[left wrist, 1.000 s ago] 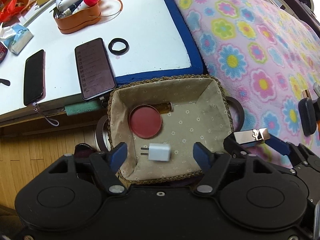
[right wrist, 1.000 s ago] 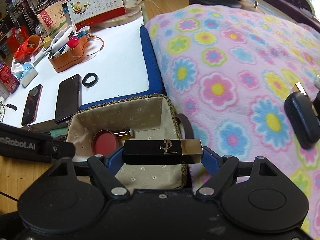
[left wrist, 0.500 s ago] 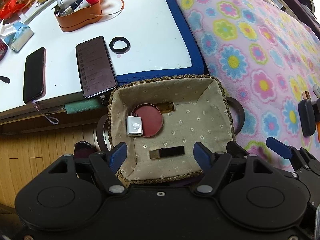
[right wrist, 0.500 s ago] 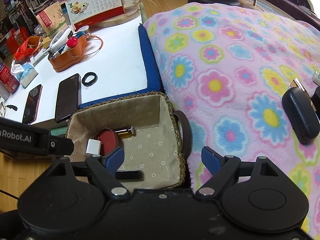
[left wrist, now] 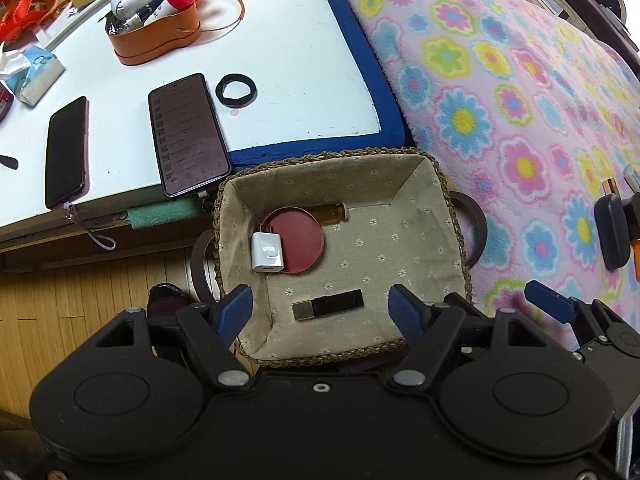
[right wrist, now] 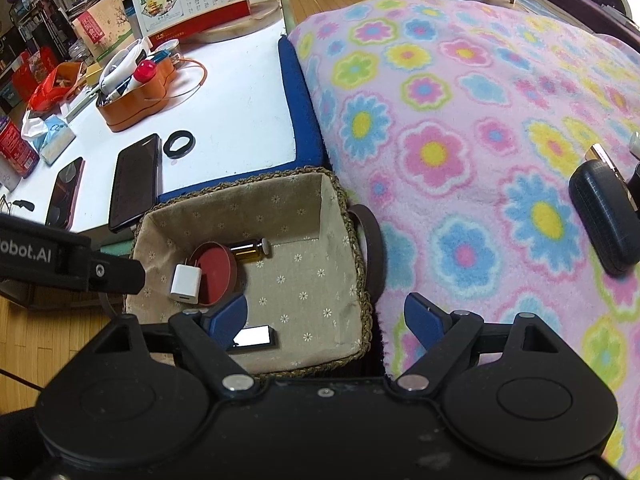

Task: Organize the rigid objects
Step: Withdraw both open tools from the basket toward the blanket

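A woven basket (left wrist: 436, 168) with a cloth lining stands between the white table and the flowered blanket. In it lie a round red tin (left wrist: 300, 236), an amber bottle (left wrist: 330, 213), a white charger plug (left wrist: 267, 251) and a black-and-gold lipstick tube (left wrist: 329, 305). My left gripper (left wrist: 322, 312) is open and empty above the basket's near edge. My right gripper (right wrist: 326, 318) is open and empty over the basket's right side; the basket (right wrist: 348, 216), the tube (right wrist: 256, 337) and the plug (right wrist: 186, 283) show there too. A dark glasses case (right wrist: 602, 216) lies on the blanket at far right.
The white table (left wrist: 288, 60) holds two phones (left wrist: 186, 134), a black ring (left wrist: 236, 91), an orange holder (left wrist: 156, 38) with several items, and a tissue pack (left wrist: 38, 76). The flowered blanket (right wrist: 460, 120) covers the right side. Wooden floor lies at lower left.
The white plug dropped from my left gripper and came to rest against the red tin. My right gripper opened and the lipstick tube fell onto the basket floor. Both grippers stayed near the basket.
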`<state>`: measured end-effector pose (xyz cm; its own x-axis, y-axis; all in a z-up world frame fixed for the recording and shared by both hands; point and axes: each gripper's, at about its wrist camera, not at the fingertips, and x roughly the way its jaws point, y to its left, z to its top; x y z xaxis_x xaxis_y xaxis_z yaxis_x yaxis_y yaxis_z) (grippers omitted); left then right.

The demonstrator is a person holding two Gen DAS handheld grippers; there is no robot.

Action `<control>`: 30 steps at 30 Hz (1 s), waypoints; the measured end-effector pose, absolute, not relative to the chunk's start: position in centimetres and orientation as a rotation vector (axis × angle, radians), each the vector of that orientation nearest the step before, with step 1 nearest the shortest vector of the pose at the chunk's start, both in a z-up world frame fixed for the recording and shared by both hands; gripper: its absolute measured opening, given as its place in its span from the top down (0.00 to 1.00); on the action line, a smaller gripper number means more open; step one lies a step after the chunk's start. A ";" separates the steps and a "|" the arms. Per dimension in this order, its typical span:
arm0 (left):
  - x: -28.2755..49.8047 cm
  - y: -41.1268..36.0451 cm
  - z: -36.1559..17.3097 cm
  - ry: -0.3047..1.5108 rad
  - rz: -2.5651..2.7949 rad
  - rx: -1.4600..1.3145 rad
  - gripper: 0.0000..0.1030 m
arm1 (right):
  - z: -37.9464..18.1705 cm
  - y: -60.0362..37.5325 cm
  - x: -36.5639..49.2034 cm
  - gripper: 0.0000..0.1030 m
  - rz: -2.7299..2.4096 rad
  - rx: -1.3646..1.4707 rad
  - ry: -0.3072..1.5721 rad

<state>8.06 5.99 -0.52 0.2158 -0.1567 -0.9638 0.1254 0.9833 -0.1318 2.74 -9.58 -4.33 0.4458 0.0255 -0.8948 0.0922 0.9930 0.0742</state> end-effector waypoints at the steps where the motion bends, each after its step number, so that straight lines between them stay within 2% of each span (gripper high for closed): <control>1: 8.1 6.0 -0.5 1.339 -0.196 -0.025 0.32 | -4.4 -9.6 2.7 0.16 -0.040 0.117 1.110; 30: 7.7 5.4 -0.4 1.343 -0.201 0.014 0.31 | -2.6 -12.4 -1.4 0.12 -0.070 0.126 1.079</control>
<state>7.68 5.37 -0.44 0.2117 -0.1367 -0.9677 0.1530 0.9826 -0.1053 -1.36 -12.37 -2.62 0.4712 0.0039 -0.8820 0.1186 0.9906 0.0678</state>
